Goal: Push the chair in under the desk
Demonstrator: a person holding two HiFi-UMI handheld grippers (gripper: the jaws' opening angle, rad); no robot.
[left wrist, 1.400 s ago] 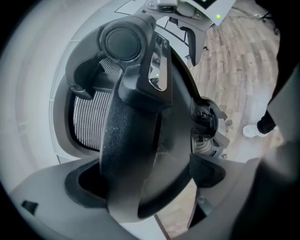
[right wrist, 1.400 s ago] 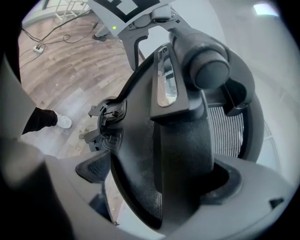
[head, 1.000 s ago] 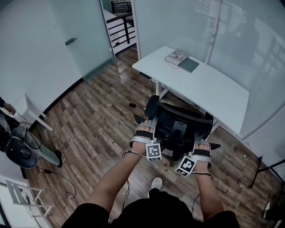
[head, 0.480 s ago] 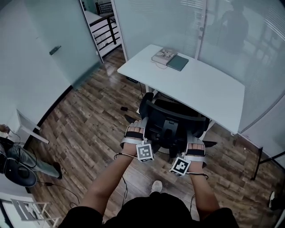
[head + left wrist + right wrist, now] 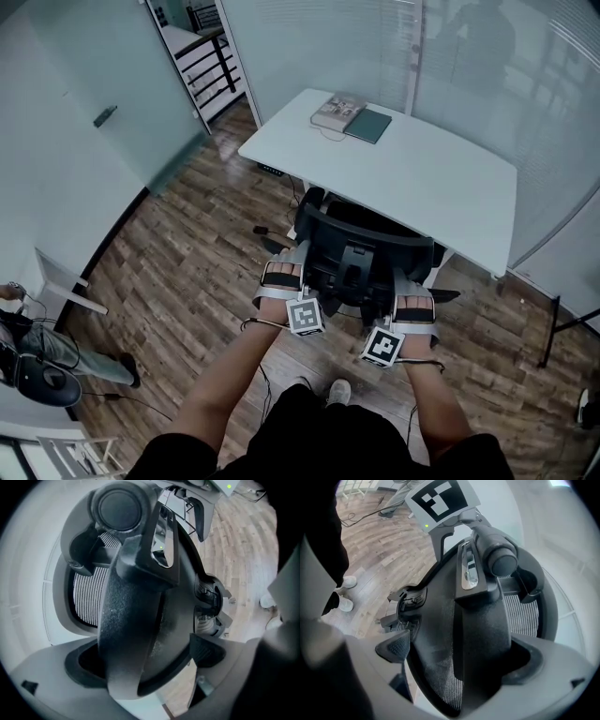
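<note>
Right now I have the chair point(image 5: 366, 248) at my 12 o'clock, its seat partly tucked beneath the near edge of the white surface point(image 5: 422, 187) while its black backrest stands out towards me over the wooden floor point(image 5: 187, 253). My left gripper point(image 5: 143, 665) is closed on the backrest's frame at about 10 o'clock on the chair, with the curved black edge running up between its jaws. My right gripper point(image 5: 459, 660) is clamped on the opposite edge at about 2 o'clock, mesh and frame filling the gap between its jaws. I judge that taking the back by both sides is what lets me drive the chair straight on its castors; a single grip would likely swivel it off line. The surface's underside looks open at 12 o'clock, so the way in seems free, though I cannot see the castors well enough to say how they point. A book point(image 5: 339, 111) and a dark green notebook point(image 5: 367, 126) lie touching at the far corner, about 11 o'clock, well apart from the chair. As for writing, the marker cube point(image 5: 440, 498) shows only a black-and-white square pattern, the book's cover print is too small to read, and I can find no brand on the chair.
</note>
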